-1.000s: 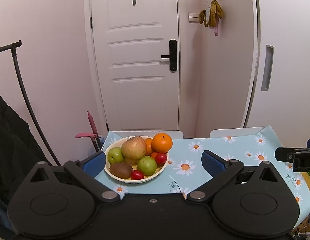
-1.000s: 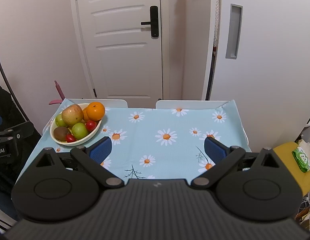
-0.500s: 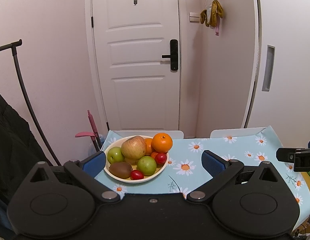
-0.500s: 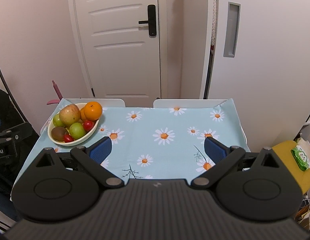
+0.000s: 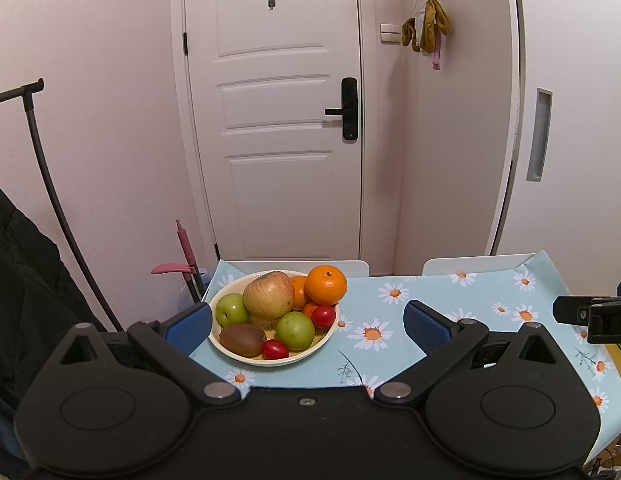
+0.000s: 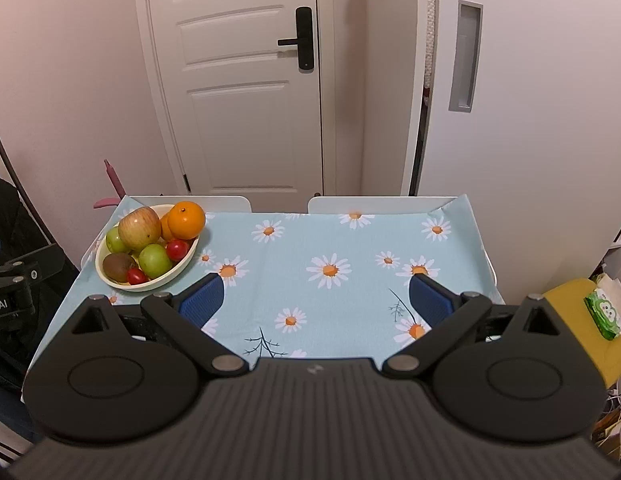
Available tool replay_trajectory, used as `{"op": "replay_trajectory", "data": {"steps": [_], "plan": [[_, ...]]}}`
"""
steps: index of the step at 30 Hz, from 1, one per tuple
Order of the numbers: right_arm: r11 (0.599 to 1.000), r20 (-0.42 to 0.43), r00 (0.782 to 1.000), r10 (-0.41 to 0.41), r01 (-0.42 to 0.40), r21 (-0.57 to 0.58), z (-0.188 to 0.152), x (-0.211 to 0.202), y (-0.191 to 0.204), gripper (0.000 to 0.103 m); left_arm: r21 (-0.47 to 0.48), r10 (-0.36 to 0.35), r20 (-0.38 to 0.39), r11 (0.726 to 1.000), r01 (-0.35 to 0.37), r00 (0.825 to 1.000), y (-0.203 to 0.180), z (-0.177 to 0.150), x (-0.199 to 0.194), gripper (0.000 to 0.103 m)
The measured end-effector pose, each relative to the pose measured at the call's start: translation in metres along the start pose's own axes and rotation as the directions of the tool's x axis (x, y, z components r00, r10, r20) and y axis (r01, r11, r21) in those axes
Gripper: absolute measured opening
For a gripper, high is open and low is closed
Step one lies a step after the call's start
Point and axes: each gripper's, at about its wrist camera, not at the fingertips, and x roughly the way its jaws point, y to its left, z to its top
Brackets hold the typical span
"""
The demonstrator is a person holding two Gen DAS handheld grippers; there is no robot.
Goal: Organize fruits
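Left wrist view barely shifted; fruits [image 5: 284,312] all sit in the bowl [image 5: 246,358] at the table's [image 6: 350,248] far left corner; left gripper [image 5: 306,326] and right gripper [image 6: 316,298] both gape wide, holding nothing; tidied or awaiting sorting, unclear.

Colours: fruit bowl and tablecloth

Cream bowl [image 5: 246,356] ahead of the blue fingers [image 5: 190,326]: orange [image 5: 325,285], green apples, red tomatoes, brown kiwi [image 5: 241,339]. Light-blue tablecloth [image 6: 330,240], white daisy pattern.

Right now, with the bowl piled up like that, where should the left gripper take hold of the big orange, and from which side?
Grip the orange across its widest middle, coming down from above. It sits on top of the pile at the far right of the bowl, its upper half clear, while the apple crowds its left. The left gripper is open, probably wide enough.
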Motion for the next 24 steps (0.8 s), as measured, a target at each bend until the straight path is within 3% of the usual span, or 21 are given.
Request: {"op": "replay_trajectory", "data": {"steps": [24], "plan": [[1.0,-0.004,1.0,-0.003,0.003,0.006,0.004,0.006,-0.002,0.103,-0.02,-0.012,-0.005,1.0,0.012,1.0,0.007,0.004,0.011,0.103]]}}
